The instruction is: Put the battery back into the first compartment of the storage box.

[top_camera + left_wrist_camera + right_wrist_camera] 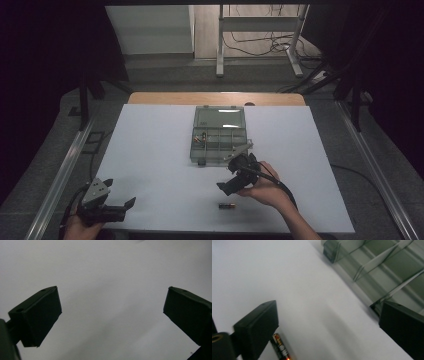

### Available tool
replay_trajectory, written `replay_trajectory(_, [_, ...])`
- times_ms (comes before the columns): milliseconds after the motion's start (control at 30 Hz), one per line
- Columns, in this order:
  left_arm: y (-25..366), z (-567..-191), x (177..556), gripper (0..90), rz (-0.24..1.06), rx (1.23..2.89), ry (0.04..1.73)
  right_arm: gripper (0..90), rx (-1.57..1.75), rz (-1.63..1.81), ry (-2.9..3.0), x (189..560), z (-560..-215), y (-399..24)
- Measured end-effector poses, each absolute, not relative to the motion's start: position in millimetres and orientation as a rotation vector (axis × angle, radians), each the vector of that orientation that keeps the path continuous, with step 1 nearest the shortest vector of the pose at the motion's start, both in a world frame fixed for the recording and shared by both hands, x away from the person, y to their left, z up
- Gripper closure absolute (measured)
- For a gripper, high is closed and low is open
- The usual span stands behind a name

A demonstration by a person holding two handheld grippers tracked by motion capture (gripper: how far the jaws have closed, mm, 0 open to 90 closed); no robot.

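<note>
No writing can be read anywhere: the battery's (pixel 226 205) label is too small in the high view and blurred in the right gripper view. It is a slim black cell with a copper-orange end, lying flat on the white table (pixel 150 165) in the lower middle of the high view, just below the right gripper (pixel 235 175). In the right gripper view it shows at the bottom left, partly behind the left-hand jaw.

The right gripper, held above the table in the lower centre-right, has its jaws spread wide with nothing between them. At the lower left corner the left gripper (pixel 121 194) is likewise released; only bare white surface lies between its jaws.

Farther up, in the middle of the frame, sits a clear greenish compartment box (pixel 218 134) with its lid open; small items lie in its left compartment.
</note>
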State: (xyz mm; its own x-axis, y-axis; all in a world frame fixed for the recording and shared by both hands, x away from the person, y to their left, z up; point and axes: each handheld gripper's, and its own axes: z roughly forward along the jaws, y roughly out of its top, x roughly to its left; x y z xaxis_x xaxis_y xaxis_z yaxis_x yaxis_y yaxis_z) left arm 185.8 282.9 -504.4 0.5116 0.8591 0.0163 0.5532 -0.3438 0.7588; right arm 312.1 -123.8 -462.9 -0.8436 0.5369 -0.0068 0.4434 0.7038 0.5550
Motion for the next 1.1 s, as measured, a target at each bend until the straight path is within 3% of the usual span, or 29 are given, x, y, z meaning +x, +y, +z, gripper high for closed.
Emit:
replay_trajectory(233, [282, -504, 186, 2.4, 0.551, 2.047, 1.148, 19.3, 0.726, 0.785, 2.738, 288, -471, -128])
replay_trajectory(367, [282, -504, 186, 2.4, 0.552, 2.049, 1.147, 35.8, 0.702, 0.818, 2.783, 278, -475, -132])
replay_trajectory(900, [281, -505, 186, 2.5, 0.555, 2.058, 1.145, 74.8, 0.528, 0.645, 2.973, 267, -505, -124])
replay_trajectory(1100, [280, -505, 186, 2.5, 0.559, 2.066, 1.14, 75.8, 0.534, 0.643, 2.949, 269, -502, -126])
